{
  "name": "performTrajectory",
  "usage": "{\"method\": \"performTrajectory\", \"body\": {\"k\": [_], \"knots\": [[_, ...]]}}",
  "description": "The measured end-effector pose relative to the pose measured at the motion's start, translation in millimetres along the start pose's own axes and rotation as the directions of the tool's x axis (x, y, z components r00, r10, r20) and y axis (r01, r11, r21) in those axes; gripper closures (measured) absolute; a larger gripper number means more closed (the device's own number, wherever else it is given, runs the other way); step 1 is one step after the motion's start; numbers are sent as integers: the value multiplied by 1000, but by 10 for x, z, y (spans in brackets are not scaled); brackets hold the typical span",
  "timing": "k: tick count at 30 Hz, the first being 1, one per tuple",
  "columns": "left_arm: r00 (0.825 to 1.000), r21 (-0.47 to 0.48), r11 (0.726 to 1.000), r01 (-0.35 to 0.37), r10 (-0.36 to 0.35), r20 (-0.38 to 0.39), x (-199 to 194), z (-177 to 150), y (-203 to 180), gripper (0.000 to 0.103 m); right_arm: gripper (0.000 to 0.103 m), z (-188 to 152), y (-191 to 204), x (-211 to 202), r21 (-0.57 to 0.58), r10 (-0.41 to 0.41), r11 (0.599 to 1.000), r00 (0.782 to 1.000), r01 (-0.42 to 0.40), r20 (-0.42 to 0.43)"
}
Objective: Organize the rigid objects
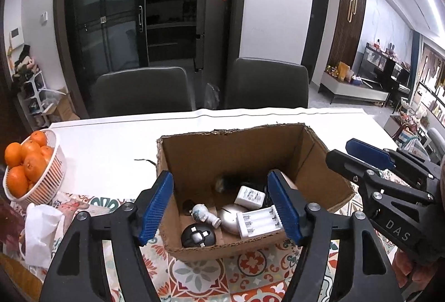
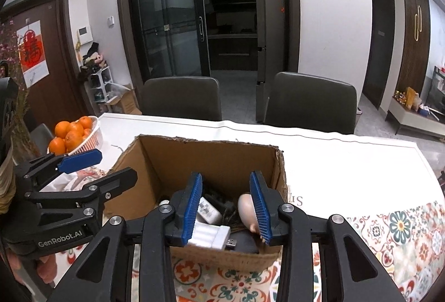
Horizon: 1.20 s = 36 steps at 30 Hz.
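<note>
Both grippers hang over the box (image 1: 319, 162), which sits on the patterned cloth (image 1: 250, 268) near the table's (image 1: 111, 140) front edge.

Left gripper (image 1: 222, 204): fingers moderately wide, nothing between them, pads clear of everything.

Right gripper (image 2: 226, 207): fingers narrower but parted, nothing gripped; the box's contents show through the gap.

In the box I count a battery holder (image 1: 260, 222), a white adapter (image 1: 249, 195), a silver oval piece (image 1: 229, 214), a small figurine (image 1: 204, 214), a black ball (image 1: 198, 235) and a dark rounded thing at the back that I cannot identify. From the right wrist a pale egg-shaped item (image 2: 246, 208) also lies inside.

I judge the sorting well advanced: I see no loose rigid item on the table. Orange basket (image 1: 57, 162) and white bag (image 1: 41, 229) sit at left, apart from the box. Possibly done; the table's near side is hidden.
</note>
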<state>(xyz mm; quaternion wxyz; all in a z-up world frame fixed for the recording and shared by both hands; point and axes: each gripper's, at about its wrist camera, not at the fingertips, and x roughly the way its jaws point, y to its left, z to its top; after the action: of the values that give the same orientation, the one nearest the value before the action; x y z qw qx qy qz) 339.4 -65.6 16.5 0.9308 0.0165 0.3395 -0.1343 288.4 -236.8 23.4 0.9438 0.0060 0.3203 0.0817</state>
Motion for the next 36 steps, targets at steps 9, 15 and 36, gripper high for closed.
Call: {"method": "performTrajectory", "body": {"k": [9,15,36], "knots": [[998,16,1000,-12,11,67,-513,-148,-57,23,65,-129,140,-447,-4,-19,1000,999,19,36],[988,14,999,-44,42,147,-955,-321,-109,17,57,-250,207,-819,3,-43,999,997,43,66],[962,-30,985,-170,172,214,-1691,-1314,-221,0,16,-1074,461,-1765,33,-195,981,967,192,164]]}}
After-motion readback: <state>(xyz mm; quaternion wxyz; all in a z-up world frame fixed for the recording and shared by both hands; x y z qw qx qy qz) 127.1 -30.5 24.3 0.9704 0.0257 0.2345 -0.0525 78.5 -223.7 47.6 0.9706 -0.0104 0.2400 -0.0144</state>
